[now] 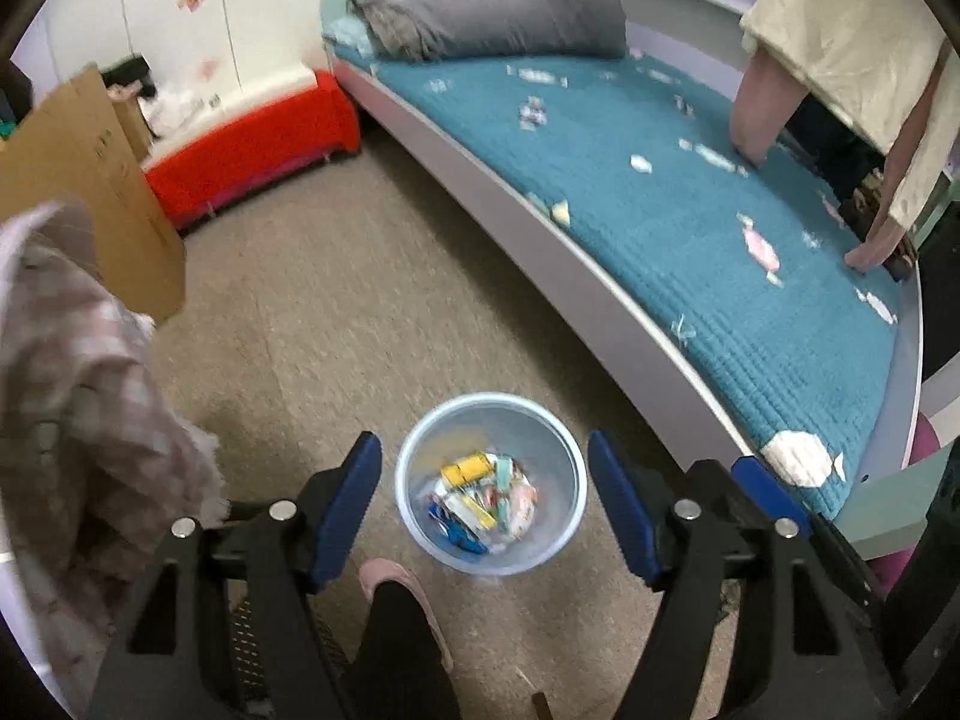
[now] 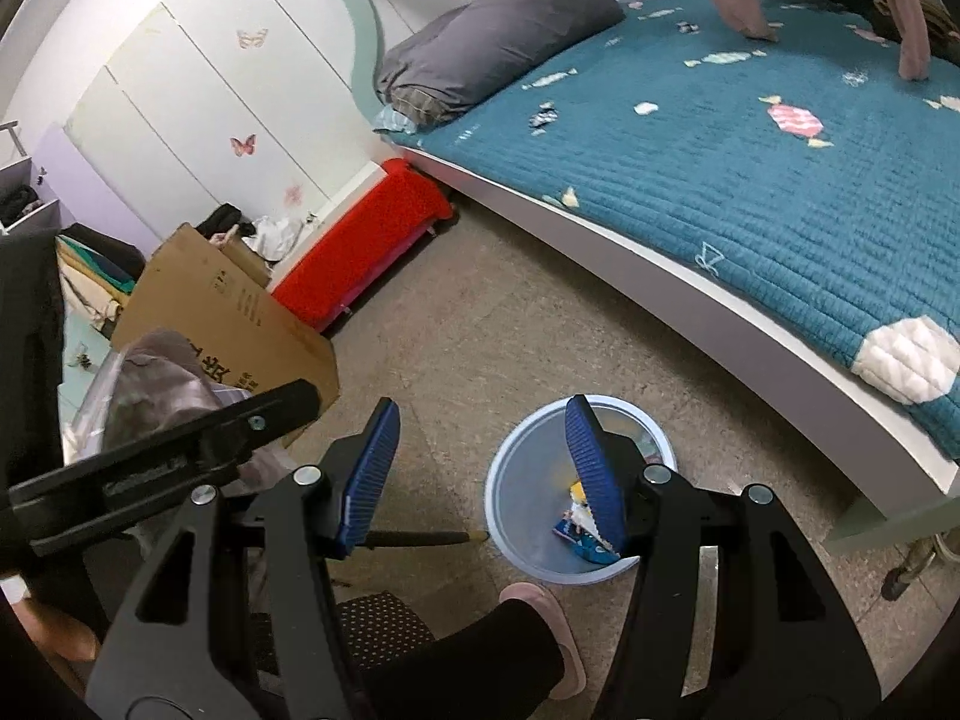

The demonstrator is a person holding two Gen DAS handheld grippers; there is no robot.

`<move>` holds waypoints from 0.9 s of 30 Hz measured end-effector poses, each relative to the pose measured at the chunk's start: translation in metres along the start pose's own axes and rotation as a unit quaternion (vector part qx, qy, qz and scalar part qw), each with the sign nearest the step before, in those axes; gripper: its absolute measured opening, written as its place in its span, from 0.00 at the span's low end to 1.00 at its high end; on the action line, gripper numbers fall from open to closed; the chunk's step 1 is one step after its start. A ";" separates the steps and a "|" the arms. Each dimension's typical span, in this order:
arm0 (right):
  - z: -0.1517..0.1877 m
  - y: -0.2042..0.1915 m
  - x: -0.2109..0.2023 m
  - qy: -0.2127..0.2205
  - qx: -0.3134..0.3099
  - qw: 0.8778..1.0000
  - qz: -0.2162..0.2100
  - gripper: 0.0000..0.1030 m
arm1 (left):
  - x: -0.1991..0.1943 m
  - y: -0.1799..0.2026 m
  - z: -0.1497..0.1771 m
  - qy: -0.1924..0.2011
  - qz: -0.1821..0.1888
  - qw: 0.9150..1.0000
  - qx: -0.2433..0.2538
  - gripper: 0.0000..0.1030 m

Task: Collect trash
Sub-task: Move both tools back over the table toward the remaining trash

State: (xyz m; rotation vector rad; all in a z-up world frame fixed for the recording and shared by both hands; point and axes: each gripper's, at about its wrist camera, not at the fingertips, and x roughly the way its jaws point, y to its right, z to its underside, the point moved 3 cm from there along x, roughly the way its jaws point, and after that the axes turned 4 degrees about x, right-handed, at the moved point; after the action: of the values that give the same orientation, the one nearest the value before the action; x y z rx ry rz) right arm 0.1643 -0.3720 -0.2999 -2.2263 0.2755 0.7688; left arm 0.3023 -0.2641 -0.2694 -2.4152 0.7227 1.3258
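A pale blue bin stands on the floor by the bed, holding several colourful wrappers. It also shows in the right wrist view. My left gripper is open and empty, held above the bin. My right gripper is open and empty, above the bin's left edge. A small crumpled wrapper lies on the teal bedspread; it also shows in the right wrist view.
A grey pillow lies at the head of the bed. A red bench and a cardboard box stand at the left. Another person's hands press on the bed. My slippered foot is near the bin.
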 end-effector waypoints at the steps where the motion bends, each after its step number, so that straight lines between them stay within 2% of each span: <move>1: -0.001 -0.004 -0.004 0.002 0.000 1.000 -0.006 0.56 | -0.014 -0.001 0.000 0.012 -0.002 1.000 0.000 0.69; 6: -0.009 -0.038 -0.033 0.021 -0.009 0.999 -0.044 0.56 | -0.073 -0.008 -0.003 0.068 -0.025 0.997 0.007 0.70; 8: -0.009 -0.054 -0.042 0.024 -0.020 0.998 -0.058 0.56 | -0.104 -0.016 -0.002 0.094 -0.045 0.994 0.016 0.72; 12: -0.002 -0.100 -0.059 0.026 -0.045 0.995 -0.089 0.56 | -0.147 -0.038 0.005 0.122 -0.075 0.989 0.024 0.74; 16: 0.012 -0.145 -0.069 0.017 -0.082 0.990 -0.111 0.56 | -0.187 -0.075 0.022 0.140 -0.106 0.984 0.019 0.74; 23: 0.056 -0.244 -0.071 -0.017 -0.173 0.973 -0.152 0.57 | -0.243 -0.161 0.063 0.149 -0.160 0.975 -0.040 0.78; 27: 0.092 -0.303 -0.061 -0.051 -0.231 0.957 -0.169 0.57 | -0.269 -0.217 0.096 0.147 -0.182 0.968 -0.091 0.78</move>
State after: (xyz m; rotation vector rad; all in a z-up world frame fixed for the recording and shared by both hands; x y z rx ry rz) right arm 0.2000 -0.0976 -0.1343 -2.5580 -0.3684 0.8128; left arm 0.2347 0.0387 -0.0895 -2.7560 0.2045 0.9348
